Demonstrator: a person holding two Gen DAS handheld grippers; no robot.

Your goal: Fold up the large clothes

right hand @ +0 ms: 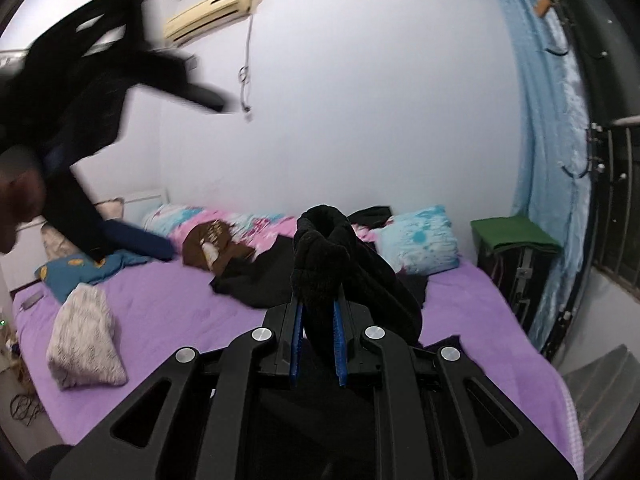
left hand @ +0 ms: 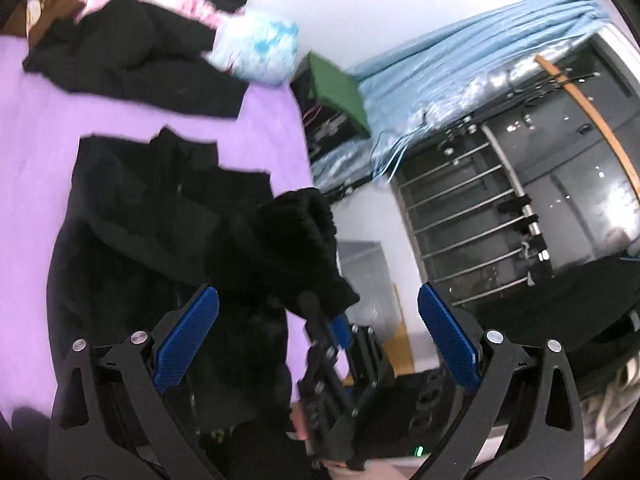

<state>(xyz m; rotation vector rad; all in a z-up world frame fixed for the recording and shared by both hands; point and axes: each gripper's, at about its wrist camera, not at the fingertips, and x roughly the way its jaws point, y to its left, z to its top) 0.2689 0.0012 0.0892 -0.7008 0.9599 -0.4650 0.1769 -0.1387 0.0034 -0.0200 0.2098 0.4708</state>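
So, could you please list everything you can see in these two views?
Black garment: one, black, spread on the bed, its knit cuff lifted.
Bed sheet: one, purple.
Clothes pile: one, black, at the bed's head.
Pillow: one, blue-white, by the wall.
Grey garment: one, bed's left edge.
Air conditioner: one, cream, high on the wall.
Curtain: one, light blue, beside the window.
Green cloth: one, on a dark stand.
Left gripper: open, empty.
Right gripper: shut on the cuff.
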